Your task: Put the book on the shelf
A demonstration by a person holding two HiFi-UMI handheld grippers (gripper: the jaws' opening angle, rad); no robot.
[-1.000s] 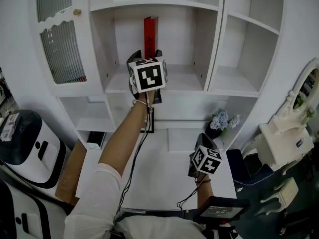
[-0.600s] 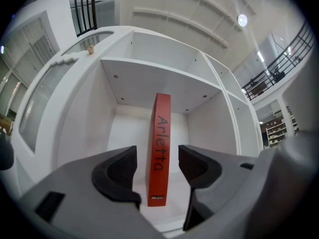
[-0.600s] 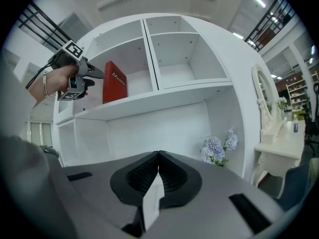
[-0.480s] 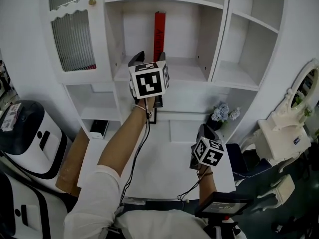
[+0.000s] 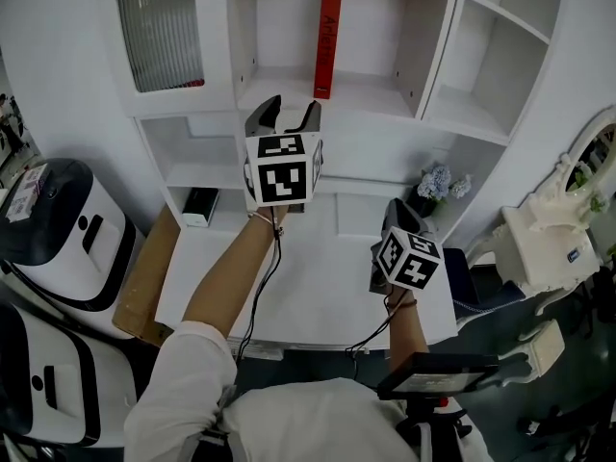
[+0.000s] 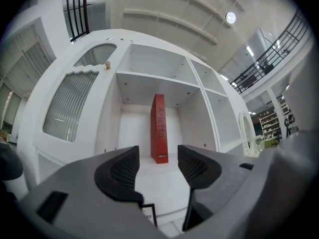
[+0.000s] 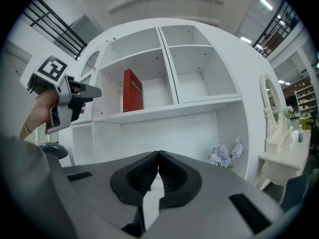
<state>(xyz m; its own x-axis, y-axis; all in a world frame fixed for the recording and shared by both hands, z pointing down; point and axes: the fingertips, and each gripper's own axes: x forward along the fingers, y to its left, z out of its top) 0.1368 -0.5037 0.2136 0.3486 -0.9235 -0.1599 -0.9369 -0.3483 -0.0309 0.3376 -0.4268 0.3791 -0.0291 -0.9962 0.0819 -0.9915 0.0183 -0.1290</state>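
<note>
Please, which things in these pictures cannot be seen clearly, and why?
1. Framed card, left gripper view: mostly hidden behind a jaw; print unreadable.
2. Contents behind the ribbed glass door, head view: blurred by the glass.
3. Dark flat object, head view: too small to identify.

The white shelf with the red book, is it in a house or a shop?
Probably a big showroom or store hall, not a house. Above the white shelf holding the red book, the left gripper view shows a high ceiling and an upper-floor railing. A white dressing table stands beside it.
</note>
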